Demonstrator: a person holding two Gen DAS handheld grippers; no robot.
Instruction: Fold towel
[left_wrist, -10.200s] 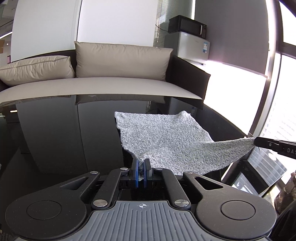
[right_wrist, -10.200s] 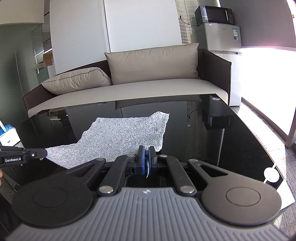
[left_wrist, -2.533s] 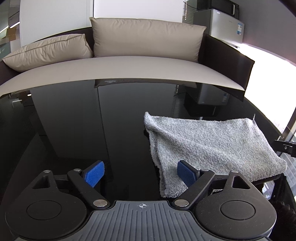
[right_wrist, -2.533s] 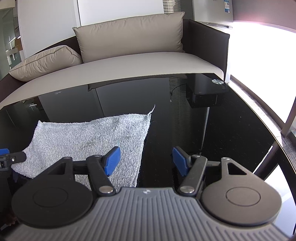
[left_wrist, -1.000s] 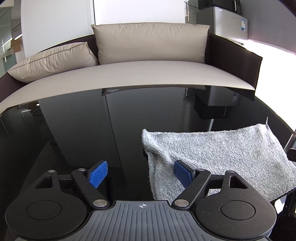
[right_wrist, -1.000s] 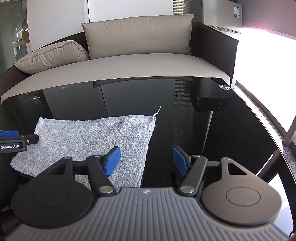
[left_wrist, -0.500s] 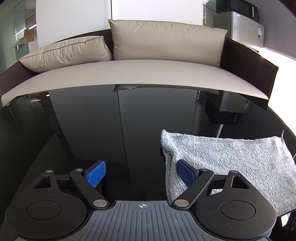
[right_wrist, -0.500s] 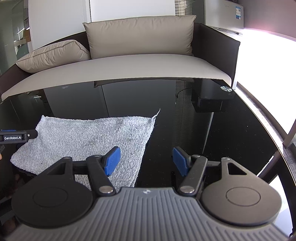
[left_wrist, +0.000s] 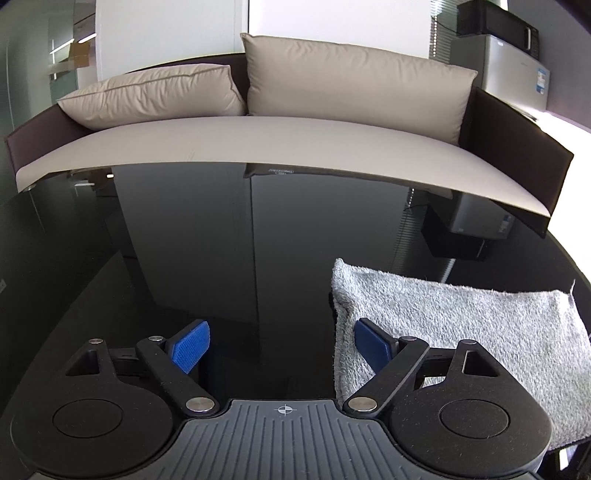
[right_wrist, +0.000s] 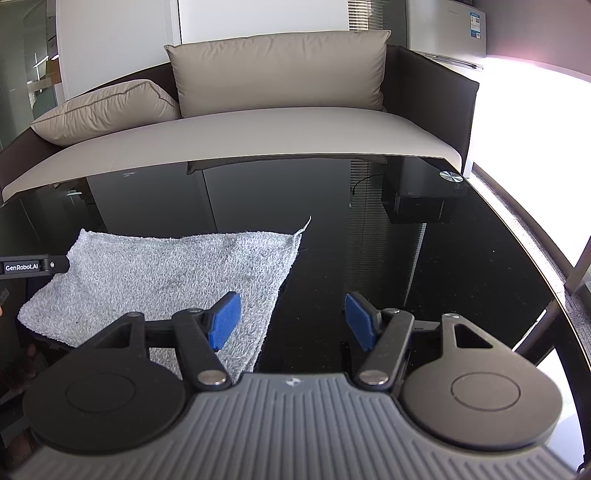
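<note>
A grey towel (left_wrist: 461, 325) lies folded double on the black glass table, its rounded fold toward the left. In the left wrist view my left gripper (left_wrist: 282, 345) is open above the table, with the towel's left edge just inside its right pad; nothing is held. The right wrist view shows the same towel (right_wrist: 166, 273) at lower left. My right gripper (right_wrist: 291, 323) is open there, straddling the towel's right edge, left pad over the cloth and right pad over bare glass. A finger of the left gripper (right_wrist: 33, 266) pokes in at the left edge beside the towel.
The glossy black table (left_wrist: 221, 258) stretches ahead and mirrors the room. A beige sofa (left_wrist: 295, 147) with cushions stands right behind its far edge. A fridge with a microwave (left_wrist: 509, 62) sits at the back right. The table's curved right rim (right_wrist: 535, 243) borders a bright window.
The left gripper has shifted left and rolled slightly, so the towel now sits further right in its view. The right gripper has stayed put. The towel has not moved on the table.
</note>
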